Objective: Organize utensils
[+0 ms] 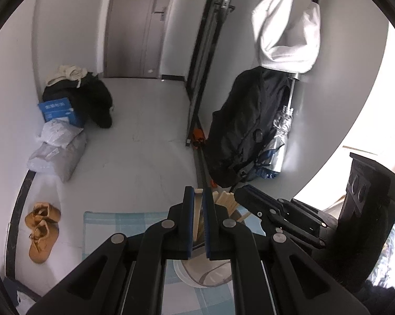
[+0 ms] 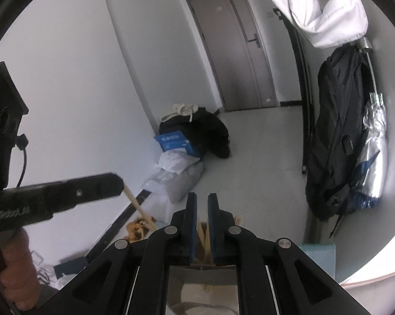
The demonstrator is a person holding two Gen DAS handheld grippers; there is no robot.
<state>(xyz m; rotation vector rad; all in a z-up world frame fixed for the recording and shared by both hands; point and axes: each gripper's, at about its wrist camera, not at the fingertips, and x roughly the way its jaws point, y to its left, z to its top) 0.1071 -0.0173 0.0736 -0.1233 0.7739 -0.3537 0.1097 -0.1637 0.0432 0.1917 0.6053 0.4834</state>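
My left gripper is shut on a pale wooden utensil handle that stands between its blue pads. Below it is a white holder cup with several wooden utensils fanning out of it. In the right wrist view my left gripper shows side on, gripping the same wooden stick. My right gripper has its jaws a narrow gap apart, with wooden utensils seen through the gap; it grips nothing that I can see. It also shows in the left wrist view.
A light blue checked cloth lies under the cup. On the floor are tan shoes, plastic bags, a blue box and dark clothes. A black backpack and umbrella hang at right.
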